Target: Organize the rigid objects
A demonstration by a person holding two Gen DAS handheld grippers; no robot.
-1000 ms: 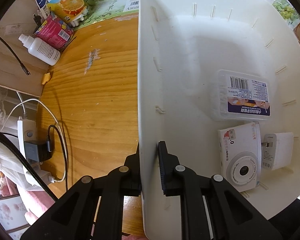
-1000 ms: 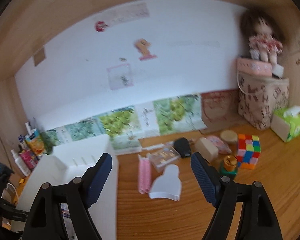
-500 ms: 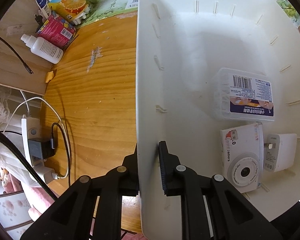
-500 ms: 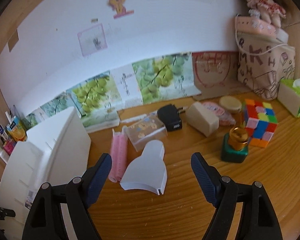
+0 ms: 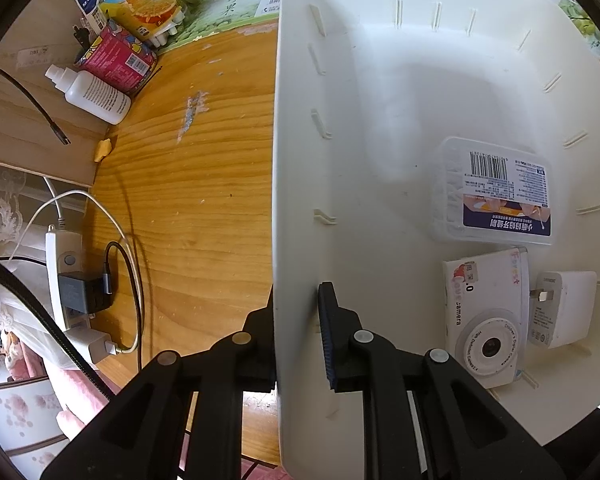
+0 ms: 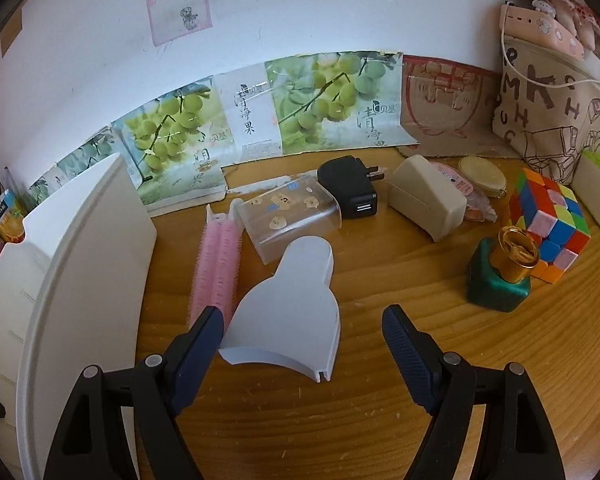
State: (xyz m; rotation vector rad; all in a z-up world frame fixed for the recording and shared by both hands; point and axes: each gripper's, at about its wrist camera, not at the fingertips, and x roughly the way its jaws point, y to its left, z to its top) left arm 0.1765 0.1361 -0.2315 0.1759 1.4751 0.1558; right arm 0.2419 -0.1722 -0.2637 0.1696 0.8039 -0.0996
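While the left gripper (image 5: pixel 296 320) keeps its fingers closed on the near wall of the white bin (image 5: pixel 400 80), three things already lie inside at the right: a clear box (image 5: pixel 496 192), a toy camera (image 5: pixel 488 312) and a white charger (image 5: pixel 560 308). On the bench (image 6: pixel 380 420), much remains: the white curved piece (image 6: pixel 292 304), pink rollers (image 6: pixel 216 264), black adapter (image 6: pixel 350 192), cube (image 6: pixel 552 224), green bottle (image 6: pixel 500 280). The right gripper (image 6: pixel 302 334) stands open, empty, around the curved piece's near end.
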